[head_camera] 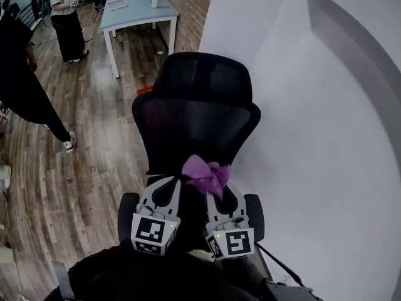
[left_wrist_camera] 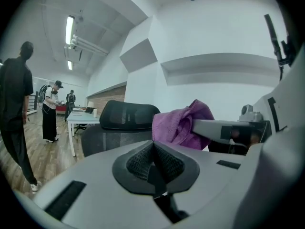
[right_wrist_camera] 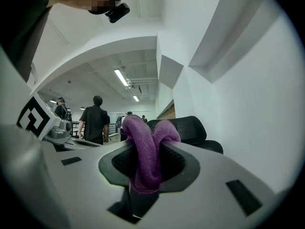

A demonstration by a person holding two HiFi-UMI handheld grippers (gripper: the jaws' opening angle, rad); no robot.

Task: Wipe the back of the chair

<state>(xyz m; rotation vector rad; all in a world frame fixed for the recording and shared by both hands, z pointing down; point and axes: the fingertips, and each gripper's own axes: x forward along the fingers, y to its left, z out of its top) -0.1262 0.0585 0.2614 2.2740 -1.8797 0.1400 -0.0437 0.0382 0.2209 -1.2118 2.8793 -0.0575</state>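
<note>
Two grippers fill the bottom of the head view, side by side and pointing at a black office chair. The left gripper (head_camera: 168,190) has its jaws pressed together on nothing. The right gripper (head_camera: 219,193) has its jaws pinching a purple cloth (head_camera: 205,174), which puffs out of them like a bow just in front of the lower chair back (head_camera: 197,127). Whether cloth and mesh touch cannot be told.

The cloth looks soft, light and limp. It is gripped at a bunched fold, so the loose ends will probably flop and drag. The chair back is dark mesh in a stiffer frame below a headrest (head_camera: 202,77). The mesh will likely give under pressure, and the chair may swivel or roll. The frame edge seems the best place for the empty gripper to steady it.

The seat and base are hidden behind the back and the grippers. Any dirt on the black mesh cannot be made out. A white wall (head_camera: 313,137) stands close on the right. A desk (head_camera: 135,11) and people stand well apart, one person cut off at the left edge.
</note>
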